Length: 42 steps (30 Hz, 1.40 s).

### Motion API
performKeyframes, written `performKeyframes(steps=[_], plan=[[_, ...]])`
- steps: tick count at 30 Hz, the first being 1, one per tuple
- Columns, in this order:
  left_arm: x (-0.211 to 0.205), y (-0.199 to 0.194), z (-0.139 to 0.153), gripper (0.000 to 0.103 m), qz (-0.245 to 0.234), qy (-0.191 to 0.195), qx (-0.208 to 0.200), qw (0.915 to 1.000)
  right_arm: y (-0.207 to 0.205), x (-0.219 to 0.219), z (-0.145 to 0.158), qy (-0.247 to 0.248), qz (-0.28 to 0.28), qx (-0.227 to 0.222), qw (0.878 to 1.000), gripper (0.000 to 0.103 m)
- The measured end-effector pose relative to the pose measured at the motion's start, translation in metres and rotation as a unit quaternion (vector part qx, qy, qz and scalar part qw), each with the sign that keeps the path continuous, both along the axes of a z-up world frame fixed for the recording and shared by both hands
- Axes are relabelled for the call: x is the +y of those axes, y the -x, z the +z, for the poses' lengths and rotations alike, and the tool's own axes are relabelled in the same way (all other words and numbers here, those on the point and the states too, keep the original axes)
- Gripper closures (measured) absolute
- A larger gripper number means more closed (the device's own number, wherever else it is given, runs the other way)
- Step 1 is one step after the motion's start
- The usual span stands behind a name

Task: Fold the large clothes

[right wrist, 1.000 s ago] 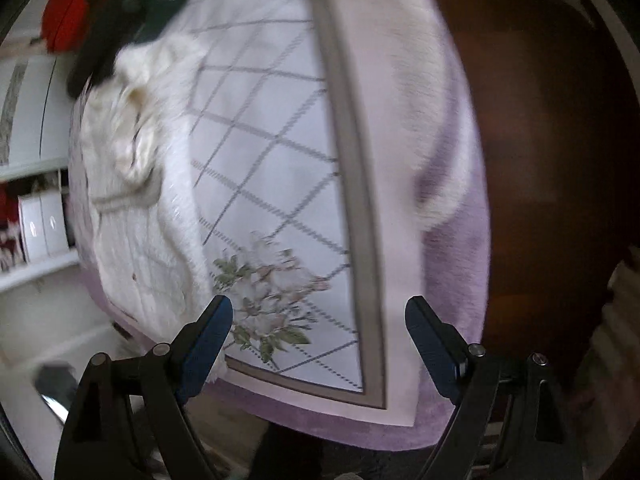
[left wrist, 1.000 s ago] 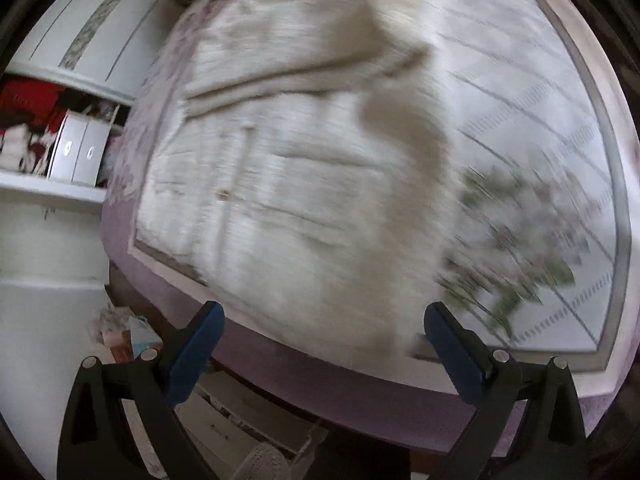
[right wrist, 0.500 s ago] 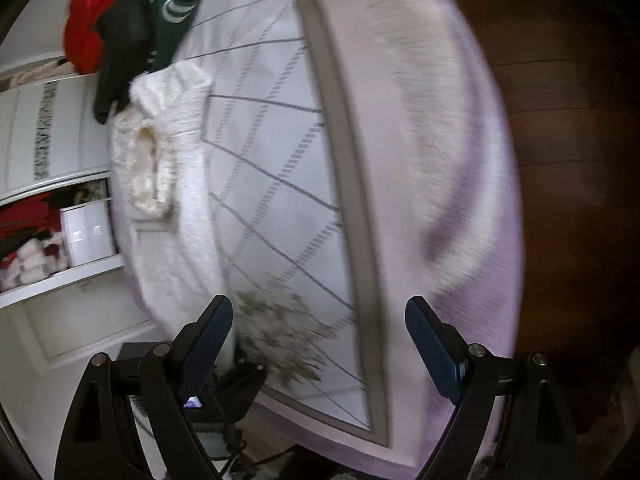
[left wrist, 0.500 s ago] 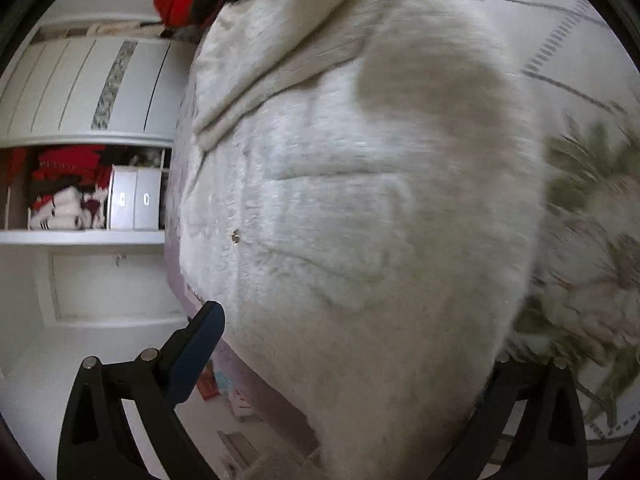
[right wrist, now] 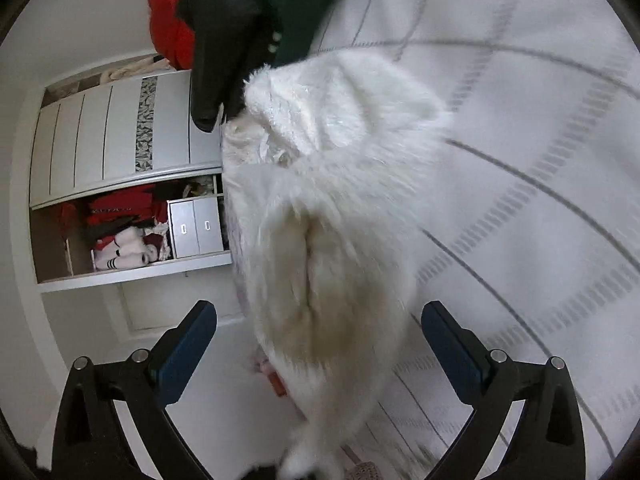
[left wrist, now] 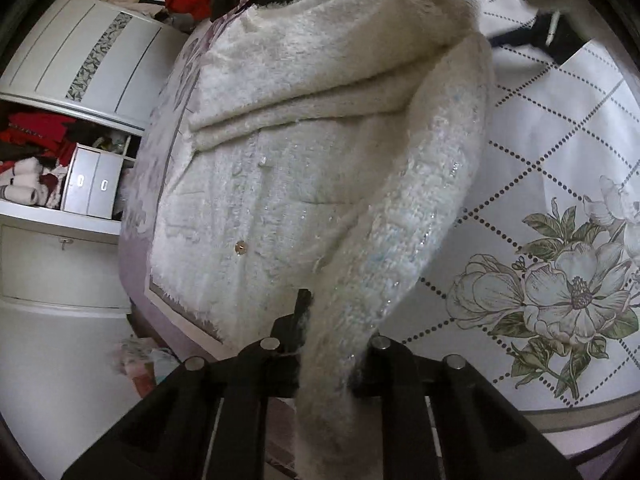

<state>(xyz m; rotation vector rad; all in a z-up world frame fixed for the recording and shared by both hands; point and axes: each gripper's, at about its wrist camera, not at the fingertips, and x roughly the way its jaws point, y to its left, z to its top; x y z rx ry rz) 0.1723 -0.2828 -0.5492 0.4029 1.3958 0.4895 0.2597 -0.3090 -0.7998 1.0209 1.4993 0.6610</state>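
Note:
A fluffy white jacket point(left wrist: 288, 152) with a small gold button lies spread on a bed. My left gripper point(left wrist: 332, 344) is shut on the jacket's right sleeve point(left wrist: 404, 236) near its cuff; the sleeve rises from the jaws toward the shoulder. In the right wrist view the same jacket point(right wrist: 332, 208) fills the middle and is blurred. My right gripper point(right wrist: 320, 336) is open, its blue-padded fingers on either side of the jacket's sleeve or side, not closed on it.
The bed cover point(left wrist: 560, 184) is white with a dotted grid and a printed flower point(left wrist: 560, 292). Red, black and green clothes point(right wrist: 240, 12) are piled at the far end. A white wardrobe with shelves point(left wrist: 72, 160) stands to the left, beyond the bed's edge.
My left gripper has closed on the jacket sleeve; it was open before. My right gripper has moved from the bed's right side over to the jacket and stays open.

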Motion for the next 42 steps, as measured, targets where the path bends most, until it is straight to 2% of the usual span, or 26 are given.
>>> performKeyframes(steps=[2,4,6,7,8,13,14,16,19,22,24,26,28,30,31,32,33,34,36,37,39,40,41,42], plan=[[0.004,-0.001,0.005,0.093,0.0,0.014,-0.008,0.9999,-0.012,0.01,-0.016,0.025,-0.001,0.04,0.999,0.0],[0.005,-0.001,0.01,0.094,-0.004,0.023,-0.017,0.9996,-0.019,0.015,-0.012,0.02,-0.022,0.041,0.999,0.004],[0.013,-0.002,0.017,0.095,-0.006,0.044,-0.029,0.9986,-0.025,0.026,-0.004,0.056,-0.021,0.047,0.997,0.072],[0.016,-0.002,0.022,0.095,-0.004,0.056,-0.035,0.9978,-0.025,0.028,0.0,0.061,-0.026,0.048,0.997,0.072],[0.019,-0.001,0.026,0.096,-0.003,0.065,-0.038,0.9972,-0.026,0.032,0.013,0.071,-0.03,0.039,0.996,0.078],[0.06,0.009,0.066,0.096,-0.001,0.138,-0.069,0.9881,-0.031,0.061,0.093,0.103,-0.019,0.012,0.994,0.08],[0.074,0.011,0.078,0.096,-0.001,0.153,-0.076,0.9852,-0.035,0.077,0.121,0.117,-0.015,0.001,0.993,0.081],[0.105,0.014,0.099,0.096,0.002,0.179,-0.092,0.9796,-0.037,0.104,0.158,0.137,-0.007,-0.01,0.99,0.081],[0.168,0.012,0.127,0.096,0.029,0.214,-0.117,0.9694,-0.05,0.149,0.2,0.163,0.004,-0.017,0.986,0.081],[0.236,0.006,0.135,0.096,0.064,0.232,-0.137,0.961,-0.077,0.222,0.23,0.206,0.022,-0.026,0.978,0.081],[0.282,0.001,0.127,0.096,0.093,0.243,-0.142,0.9549,-0.095,0.27,0.233,0.226,0.025,-0.019,0.974,0.081],[0.318,-0.002,0.112,0.096,0.119,0.256,-0.142,0.9487,-0.11,0.325,0.223,0.247,0.029,-0.013,0.969,0.08],[0.363,-0.009,0.083,0.089,0.152,0.275,-0.132,0.9402,-0.123,0.37,0.204,0.261,0.048,-0.005,0.964,0.079],[0.398,-0.012,0.056,0.089,0.173,0.289,-0.127,0.9331,-0.136,0.414,0.174,0.283,0.063,0.008,0.957,0.07],[0.414,-0.011,0.041,0.088,0.186,0.303,-0.12,0.9269,-0.141,0.431,0.158,0.286,0.082,0.014,0.955,0.066],[0.43,-0.009,0.027,0.086,0.205,0.322,-0.114,0.9171,-0.144,0.446,0.142,0.284,0.093,0.024,0.954,0.059],[0.444,-0.006,0.018,0.085,0.222,0.35,-0.115,0.903,-0.14,0.447,0.132,0.276,0.101,0.03,0.955,0.048],[0.457,-0.002,0.01,0.084,0.24,0.38,-0.12,0.885,-0.142,0.455,0.127,0.267,0.104,0.034,0.957,0.042],[0.482,0.011,0.005,0.077,0.285,0.437,-0.138,0.8417,-0.143,0.463,0.134,0.246,0.111,0.026,0.963,0.017],[0.489,0.016,0.008,0.076,0.302,0.453,-0.149,0.8255,-0.14,0.463,0.14,0.225,0.114,0.018,0.967,0.015],[0.5,0.026,0.019,0.071,0.326,0.473,-0.17,0.8007,-0.128,0.449,0.157,0.189,0.118,0.006,0.975,0.014],[0.505,0.033,0.028,0.07,0.341,0.468,-0.183,0.7944,-0.119,0.437,0.166,0.181,0.116,0.002,0.977,0.014],[0.508,0.038,0.035,0.062,0.35,0.46,-0.191,0.7931,-0.113,0.427,0.175,0.18,0.11,-0.001,0.977,0.014],[0.511,0.042,0.04,0.051,0.357,0.449,-0.196,0.7955,-0.106,0.414,0.181,0.181,0.105,-0.004,0.978,0.014]])
